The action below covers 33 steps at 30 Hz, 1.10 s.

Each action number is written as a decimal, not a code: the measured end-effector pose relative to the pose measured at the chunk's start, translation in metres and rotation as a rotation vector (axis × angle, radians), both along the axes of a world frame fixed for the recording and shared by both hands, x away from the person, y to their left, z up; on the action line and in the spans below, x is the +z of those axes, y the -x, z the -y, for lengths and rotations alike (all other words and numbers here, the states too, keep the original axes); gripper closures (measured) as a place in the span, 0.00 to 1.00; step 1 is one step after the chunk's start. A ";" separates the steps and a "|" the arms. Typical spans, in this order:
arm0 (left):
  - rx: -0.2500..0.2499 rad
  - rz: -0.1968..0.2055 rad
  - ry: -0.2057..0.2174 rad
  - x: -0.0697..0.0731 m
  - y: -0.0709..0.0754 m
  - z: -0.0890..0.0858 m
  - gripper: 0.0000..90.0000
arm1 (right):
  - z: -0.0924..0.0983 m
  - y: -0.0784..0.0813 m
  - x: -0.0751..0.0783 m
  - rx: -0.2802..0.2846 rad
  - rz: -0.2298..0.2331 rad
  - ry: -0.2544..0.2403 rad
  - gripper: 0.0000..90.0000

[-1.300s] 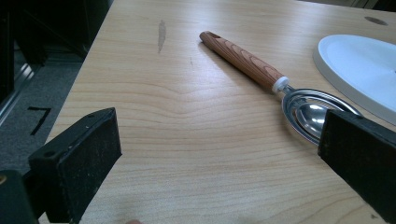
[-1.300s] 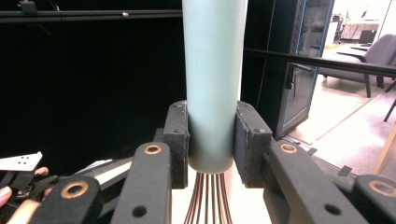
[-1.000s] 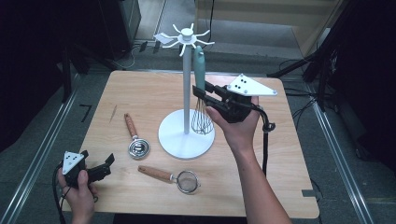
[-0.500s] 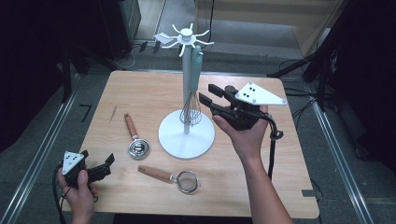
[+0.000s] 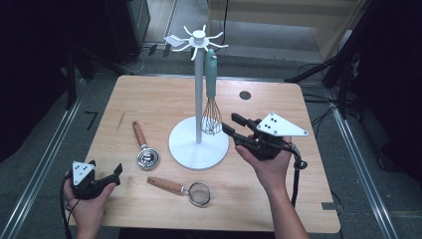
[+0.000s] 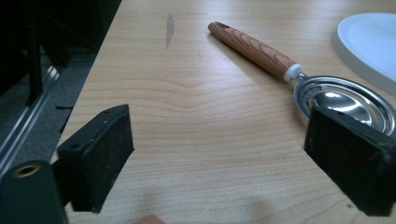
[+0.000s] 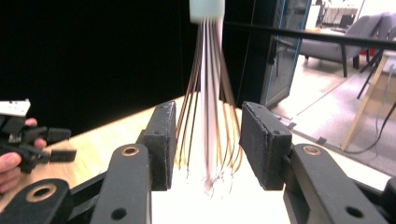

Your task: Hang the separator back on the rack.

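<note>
A teal-handled whisk (image 5: 211,112) hangs from a hook of the white stand (image 5: 199,79), its wires just above the round base. My right gripper (image 5: 230,124) points at those wires from the right, a little short of them. In the right gripper view the whisk wires (image 7: 208,93) hang just ahead of the gap of the right gripper (image 7: 208,140); its jaws have just been opening and press on nothing. My left gripper (image 5: 116,175) rests at the table's front left. The left gripper (image 6: 217,154) is open over bare wood, having just closed a little.
A wooden-handled metal scoop (image 5: 144,149) lies left of the stand's base (image 5: 185,149); the scoop's bowl (image 6: 341,100) sits just beyond my left gripper's right-hand jaw. A wooden-handled small strainer (image 5: 186,190) lies near the front edge. A dark round hole (image 5: 244,94) marks the far table.
My right gripper has drawn back from the whisk's handle, moving down and to the right to the level of its wires. The whisk stays hanging. The left hand has kept still.
</note>
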<state>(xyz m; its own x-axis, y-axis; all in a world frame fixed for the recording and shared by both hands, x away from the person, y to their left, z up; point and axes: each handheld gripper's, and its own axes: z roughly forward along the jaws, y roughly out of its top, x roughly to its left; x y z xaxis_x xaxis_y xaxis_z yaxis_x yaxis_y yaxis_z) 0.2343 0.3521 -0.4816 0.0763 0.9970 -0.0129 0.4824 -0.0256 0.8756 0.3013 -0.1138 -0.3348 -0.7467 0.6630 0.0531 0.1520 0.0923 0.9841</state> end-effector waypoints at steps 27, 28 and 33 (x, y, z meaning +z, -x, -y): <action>-0.210 -0.194 0.003 -0.003 -0.005 0.040 0.92 | -0.039 0.030 -0.088 0.090 -0.237 0.272 0.67; -0.216 -0.194 0.002 -0.003 -0.005 0.040 0.92 | -0.042 0.030 -0.089 0.099 -0.241 0.285 0.67; -0.239 -0.200 0.006 -0.003 -0.006 0.043 0.95 | -0.051 0.030 -0.091 0.109 -0.252 0.316 0.67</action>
